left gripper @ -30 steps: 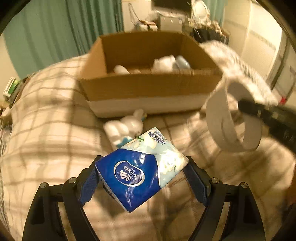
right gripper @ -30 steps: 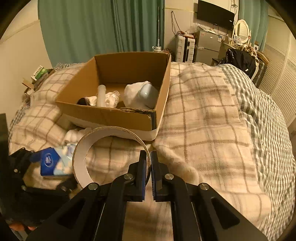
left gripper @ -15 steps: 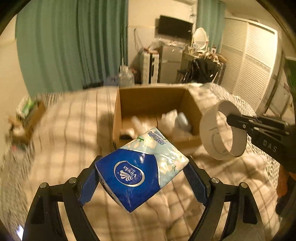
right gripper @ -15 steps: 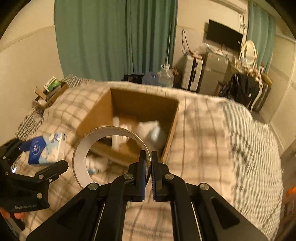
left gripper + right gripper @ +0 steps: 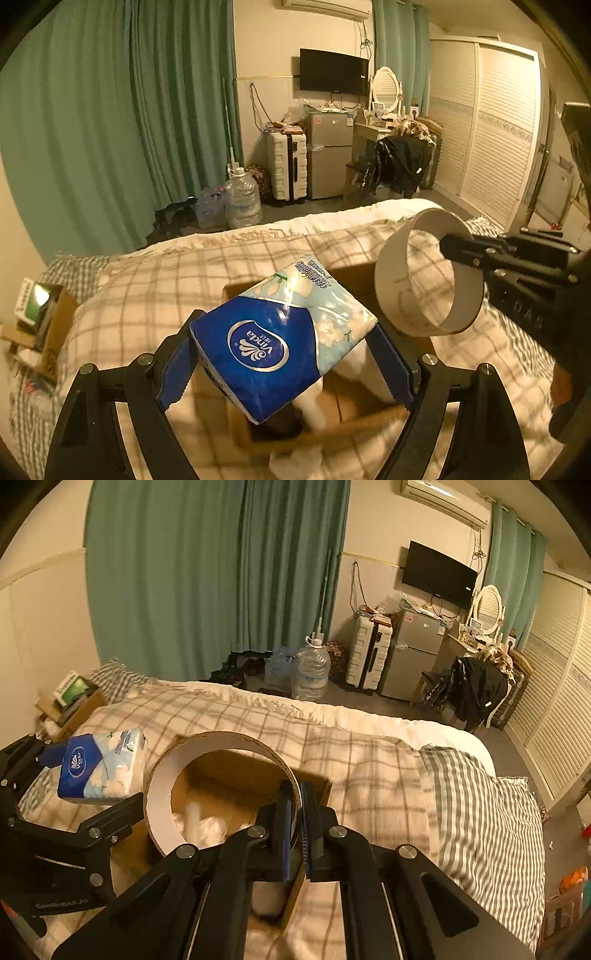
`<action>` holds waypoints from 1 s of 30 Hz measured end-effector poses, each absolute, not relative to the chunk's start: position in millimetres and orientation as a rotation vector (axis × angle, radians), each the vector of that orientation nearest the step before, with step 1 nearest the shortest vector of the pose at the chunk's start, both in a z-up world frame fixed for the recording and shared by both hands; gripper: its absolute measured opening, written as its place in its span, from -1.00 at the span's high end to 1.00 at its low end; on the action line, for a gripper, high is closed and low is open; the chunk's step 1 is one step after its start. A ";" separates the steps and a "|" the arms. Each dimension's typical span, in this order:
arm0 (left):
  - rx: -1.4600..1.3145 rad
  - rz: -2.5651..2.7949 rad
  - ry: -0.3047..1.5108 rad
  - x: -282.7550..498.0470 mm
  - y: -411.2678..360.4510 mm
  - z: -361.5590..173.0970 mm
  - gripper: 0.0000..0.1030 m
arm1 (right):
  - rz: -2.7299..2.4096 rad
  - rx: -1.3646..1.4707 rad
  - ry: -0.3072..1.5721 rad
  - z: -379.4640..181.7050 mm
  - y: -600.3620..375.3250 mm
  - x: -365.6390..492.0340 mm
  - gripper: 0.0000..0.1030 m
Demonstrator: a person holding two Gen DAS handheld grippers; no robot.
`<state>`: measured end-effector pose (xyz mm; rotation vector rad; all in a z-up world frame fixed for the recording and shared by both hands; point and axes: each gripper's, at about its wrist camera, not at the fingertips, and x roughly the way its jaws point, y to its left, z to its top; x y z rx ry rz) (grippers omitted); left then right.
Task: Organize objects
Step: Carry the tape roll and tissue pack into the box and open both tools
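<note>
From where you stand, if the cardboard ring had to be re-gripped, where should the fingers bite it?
On its thin wall, as the right gripper does now: one finger inside the cardboard ring, one outside, coming from the near rim. The hoop is wide and hollow, so spanning it would probably crush it.

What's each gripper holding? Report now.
Left gripper: shut on the tissue pack.
Right gripper: shut on the cardboard ring.

The left gripper (image 5: 284, 354) was raised, its blue-padded fingers (image 5: 173, 369) spread wide and clamped on either side of a tissue pack (image 5: 280, 332). The right gripper (image 5: 295, 834) sat just to its right, fingers nearly together, pinching the wall of a ring (image 5: 221, 746)
</note>
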<state>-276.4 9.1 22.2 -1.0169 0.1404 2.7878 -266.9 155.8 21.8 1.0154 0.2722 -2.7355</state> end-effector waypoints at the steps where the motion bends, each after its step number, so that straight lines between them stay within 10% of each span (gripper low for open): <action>1: -1.021 2.788 0.144 -279.9 10.0 18.4 -0.69 | -2.736 1.024 0.269 18.8 155.1 -274.4 0.92; 11: -1.048 2.734 0.132 -317.3 6.4 -41.7 -0.74 | -2.705 1.121 0.233 -40.2 150.0 -328.6 0.91; 14: -1.022 2.745 0.152 -313.1 6.8 -47.6 -0.89 | -2.674 1.133 0.174 -46.3 153.9 -331.0 0.44; 16: -1.022 2.758 0.139 -309.0 3.9 -46.0 -1.00 | -2.671 1.125 0.132 -41.3 157.3 -327.0 -0.24; 30: -0.941 2.884 -0.030 -215.1 -23.7 22.1 -1.00 | -2.778 0.940 0.136 36.2 173.4 -201.8 -0.35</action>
